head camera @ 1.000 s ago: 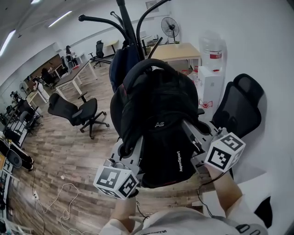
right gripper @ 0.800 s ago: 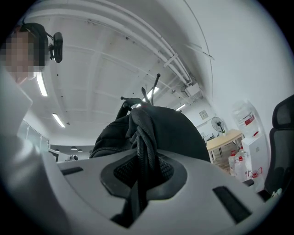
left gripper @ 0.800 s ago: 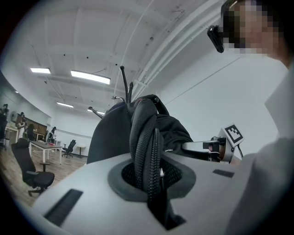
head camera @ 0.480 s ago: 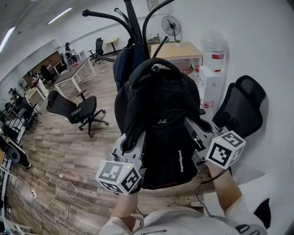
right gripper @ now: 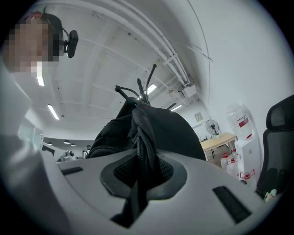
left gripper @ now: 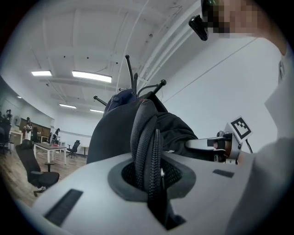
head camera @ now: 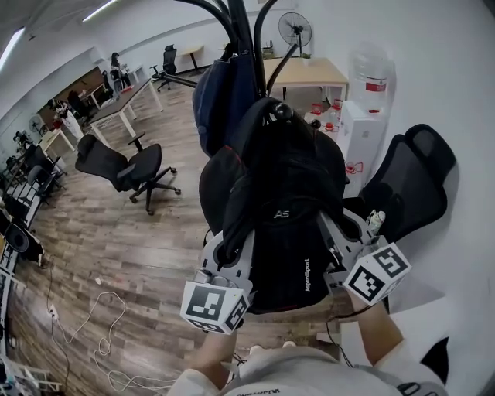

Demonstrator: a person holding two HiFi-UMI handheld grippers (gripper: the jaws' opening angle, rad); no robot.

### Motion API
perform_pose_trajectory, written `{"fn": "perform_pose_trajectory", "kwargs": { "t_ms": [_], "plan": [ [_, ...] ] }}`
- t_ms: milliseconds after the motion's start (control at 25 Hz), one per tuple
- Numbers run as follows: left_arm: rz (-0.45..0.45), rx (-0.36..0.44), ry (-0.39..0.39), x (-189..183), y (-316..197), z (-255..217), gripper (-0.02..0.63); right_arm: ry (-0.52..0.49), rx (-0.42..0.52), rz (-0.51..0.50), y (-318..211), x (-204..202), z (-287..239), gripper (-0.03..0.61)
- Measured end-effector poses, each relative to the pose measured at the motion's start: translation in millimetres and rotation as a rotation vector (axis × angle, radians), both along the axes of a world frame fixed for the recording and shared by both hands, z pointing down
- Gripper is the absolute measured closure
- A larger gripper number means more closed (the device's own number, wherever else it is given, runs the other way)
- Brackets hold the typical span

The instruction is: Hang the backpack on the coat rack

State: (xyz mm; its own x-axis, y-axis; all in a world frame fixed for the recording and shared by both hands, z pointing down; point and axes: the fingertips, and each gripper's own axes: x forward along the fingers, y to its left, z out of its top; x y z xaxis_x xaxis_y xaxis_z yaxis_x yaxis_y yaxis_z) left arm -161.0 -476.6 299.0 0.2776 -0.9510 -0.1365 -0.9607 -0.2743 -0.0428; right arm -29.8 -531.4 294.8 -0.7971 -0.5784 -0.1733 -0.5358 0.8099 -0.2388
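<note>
The black backpack (head camera: 290, 193) has come down against the coat rack (head camera: 241, 23), its top loop (head camera: 255, 116) now seemingly over a hook knob (head camera: 280, 113). The left hand-held gripper (left gripper: 154, 170) and the right hand-held gripper (right gripper: 142, 170) each stay clamped on a strap (left gripper: 146, 137), so letting go likely comes next.

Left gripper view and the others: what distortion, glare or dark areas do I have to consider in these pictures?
Left gripper view: strong fisheye, black corners, ceiling lights blown white; the backpack strap in the left tongs is sharp. Right gripper view: same fisheye; behind the right tongs the backpack is flat black. Head view: the coat rack and walls bend; light is even.
</note>
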Motion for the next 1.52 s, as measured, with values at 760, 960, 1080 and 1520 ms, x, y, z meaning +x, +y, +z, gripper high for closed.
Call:
{"fn": "perform_pose_trajectory", "kwargs": {
  "t_ms": [760, 960, 1080, 1520],
  "plan": [
    [-0.004, 0.091, -0.134, 30.2, 11.5, 19.4, 0.484, 0.070, 0.245, 0.134, 32.9, 16.1, 23.2, 0.531],
    [-0.035, 0.119, -0.168, 30.6, 23.3, 24.6, 0.457, 0.083, 0.275, 0.179, 38.8, 32.8, 32.8, 0.482],
    [-0.056, 0.113, -0.162, 27.6, 38.4, 30.8, 0.451, 0.057, 0.271, 0.212, 50.9, 48.9, 38.8, 0.480],
    [-0.120, 0.124, -0.089, -0.9, 107.2, 64.3, 0.547, 0.054, 0.148, 0.258, 98.5, 61.8, 91.0, 0.495]
  ]
}}
